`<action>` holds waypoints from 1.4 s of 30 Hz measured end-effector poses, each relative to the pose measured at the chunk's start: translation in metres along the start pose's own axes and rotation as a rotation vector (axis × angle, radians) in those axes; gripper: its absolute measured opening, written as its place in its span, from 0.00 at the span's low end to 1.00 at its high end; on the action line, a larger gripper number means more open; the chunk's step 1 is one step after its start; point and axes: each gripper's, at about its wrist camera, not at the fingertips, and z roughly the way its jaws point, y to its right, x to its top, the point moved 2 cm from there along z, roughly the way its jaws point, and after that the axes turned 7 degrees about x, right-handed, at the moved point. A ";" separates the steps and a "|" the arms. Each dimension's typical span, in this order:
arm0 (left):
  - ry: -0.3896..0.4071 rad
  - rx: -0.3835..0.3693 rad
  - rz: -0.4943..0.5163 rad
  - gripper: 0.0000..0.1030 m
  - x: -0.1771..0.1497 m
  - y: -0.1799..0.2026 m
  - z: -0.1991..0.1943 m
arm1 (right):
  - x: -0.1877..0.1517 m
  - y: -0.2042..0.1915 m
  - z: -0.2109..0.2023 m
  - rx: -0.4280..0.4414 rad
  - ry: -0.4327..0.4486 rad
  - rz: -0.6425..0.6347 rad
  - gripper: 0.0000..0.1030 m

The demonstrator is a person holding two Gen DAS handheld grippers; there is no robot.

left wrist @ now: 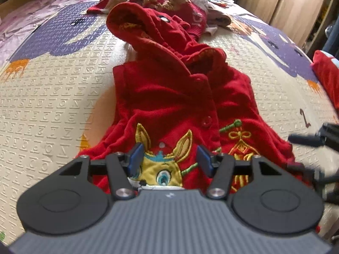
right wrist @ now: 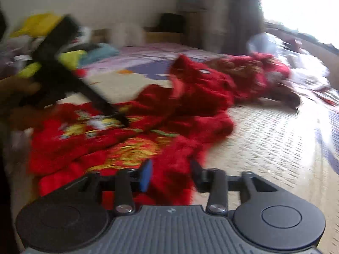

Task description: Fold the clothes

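Observation:
A red hooded child's jacket [left wrist: 165, 97] lies front-up on the patterned mat, with its hood towards the far end. A yellow embroidered fawn [left wrist: 161, 169] is on its chest. My left gripper [left wrist: 169, 158] hovers over that fawn, open, with nothing between its blue pads. The right gripper [left wrist: 300, 139] reaches in from the right edge by the jacket's side. The right wrist view is blurred. In it my right gripper [right wrist: 171, 174] is open over the jacket's [right wrist: 190, 97] near red edge. The left gripper [right wrist: 120, 116], held by a hand, points down at the embroidery.
A second red knitted garment [left wrist: 180, 2] with brown reindeer lies beyond the hood. More red cloth [left wrist: 326, 74] sits at the mat's right edge. Curtains [left wrist: 296, 6] hang at the far right. A heap of yellow and blue clothes [right wrist: 42, 25] lies to the left.

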 end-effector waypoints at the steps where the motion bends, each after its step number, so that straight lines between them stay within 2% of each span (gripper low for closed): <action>1: 0.006 0.002 0.001 0.54 0.001 0.001 -0.001 | -0.001 -0.002 0.001 0.011 -0.008 -0.030 0.49; 3: 0.012 0.008 0.009 0.54 0.003 0.002 -0.002 | 0.001 -0.005 -0.003 0.007 0.013 -0.072 0.49; 5: 0.005 0.016 0.020 0.53 0.002 0.005 0.002 | 0.001 -0.001 -0.005 0.085 0.034 -0.044 0.50; 9: -0.002 0.034 0.057 0.53 0.001 0.012 0.013 | -0.013 -0.013 0.014 0.134 -0.048 -0.172 0.61; 12: 0.004 0.040 0.065 0.53 0.004 0.014 0.018 | -0.017 -0.016 0.017 0.087 -0.039 -0.200 0.80; 13: 0.004 0.040 0.058 0.53 0.005 0.013 0.020 | -0.017 -0.014 0.019 0.053 -0.044 -0.191 0.97; 14: 0.006 0.041 0.052 0.53 0.007 0.013 0.022 | -0.017 -0.013 0.021 0.018 -0.048 -0.181 0.99; 15: 0.009 0.042 0.045 0.53 0.008 0.013 0.022 | -0.017 -0.010 0.023 -0.011 -0.053 -0.171 0.99; 18: 0.024 0.039 0.035 0.53 0.011 0.014 0.022 | -0.018 0.000 0.024 0.042 -0.063 -0.106 0.99; 20: 0.026 0.042 0.040 0.53 0.012 0.015 0.023 | -0.017 0.013 0.028 0.100 -0.091 -0.015 1.00; 23: 0.026 0.045 0.042 0.53 0.012 0.016 0.024 | -0.018 0.021 0.028 0.133 -0.079 0.033 1.00; 26: 0.026 0.049 0.046 0.53 0.013 0.017 0.025 | -0.019 0.011 0.029 0.102 -0.087 -0.013 1.00; 42: 0.046 0.041 0.028 0.54 0.017 0.013 0.012 | -0.018 0.017 0.029 0.113 -0.088 0.000 1.00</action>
